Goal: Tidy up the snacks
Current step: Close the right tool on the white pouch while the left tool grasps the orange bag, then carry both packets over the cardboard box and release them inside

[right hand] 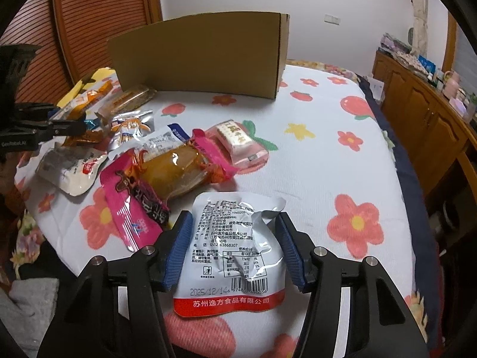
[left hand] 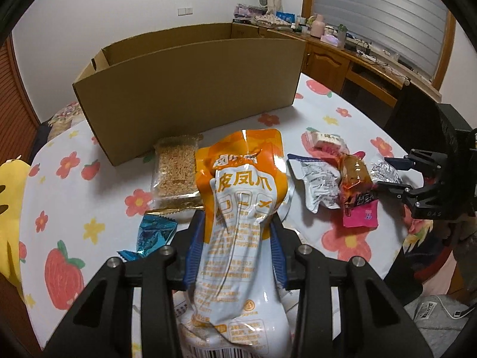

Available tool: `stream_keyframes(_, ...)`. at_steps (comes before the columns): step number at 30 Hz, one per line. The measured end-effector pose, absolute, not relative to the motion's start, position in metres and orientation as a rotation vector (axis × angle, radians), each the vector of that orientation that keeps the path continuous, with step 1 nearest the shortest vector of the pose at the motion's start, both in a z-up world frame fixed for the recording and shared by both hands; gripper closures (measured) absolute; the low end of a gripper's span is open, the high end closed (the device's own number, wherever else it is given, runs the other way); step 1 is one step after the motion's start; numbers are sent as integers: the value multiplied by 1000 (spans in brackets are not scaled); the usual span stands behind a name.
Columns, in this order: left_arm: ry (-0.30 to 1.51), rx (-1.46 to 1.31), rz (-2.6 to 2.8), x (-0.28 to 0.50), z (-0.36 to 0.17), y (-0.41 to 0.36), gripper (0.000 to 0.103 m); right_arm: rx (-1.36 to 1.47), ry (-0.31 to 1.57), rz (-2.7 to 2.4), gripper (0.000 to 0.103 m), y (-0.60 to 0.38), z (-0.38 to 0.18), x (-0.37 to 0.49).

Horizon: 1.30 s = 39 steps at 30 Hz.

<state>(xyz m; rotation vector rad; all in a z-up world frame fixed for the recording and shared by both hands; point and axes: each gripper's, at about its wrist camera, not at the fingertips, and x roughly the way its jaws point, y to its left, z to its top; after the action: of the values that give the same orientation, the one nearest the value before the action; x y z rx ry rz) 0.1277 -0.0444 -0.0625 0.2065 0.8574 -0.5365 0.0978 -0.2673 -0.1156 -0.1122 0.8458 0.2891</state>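
Flower-print cloth (right hand: 313, 155) under cardboard box (left hand: 190, 89); left tongs (left hand: 238, 223) clamp orange pouch (left hand: 241, 185), right tongs (right hand: 232, 223) straddle silver pouch (right hand: 232, 247), apparently unclamped.

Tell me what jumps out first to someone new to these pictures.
The orange-and-white pouch fills the left wrist view, pinched between the left gripper's blue pads. Behind it stands a big open cardboard box on the flowered cloth. The right gripper straddles a silver packet, beside a loose heap of snacks.

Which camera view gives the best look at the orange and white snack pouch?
The left wrist view: the orange and white snack pouch fills the centre, held between the left tool fingers, print readable. In the right wrist view only a small, partly hidden piece of it shows at the far left.
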Motion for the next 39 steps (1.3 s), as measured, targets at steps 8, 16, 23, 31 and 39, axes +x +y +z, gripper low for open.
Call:
stream_keyframes(8,794,171,-514,128,-43,-47,63,-103,798,267,44,-275,-99,91)
stream_keyframes(16,696,131,-480,144,-7,-39,63,-122,707,290,44,-266,-60,104)
stream_keyframes(23,646,110,-430,174,18,-25,63,-162,624,305,44,-253,-22,136)
stream_keyframes(31,620,84,-384,207,38,-11,62,-135,564,322,44,-247,14,175)
stream_keyframes(39,628,68,-343,243,44,-5,62,-154,542,306,44,-227,32,215)
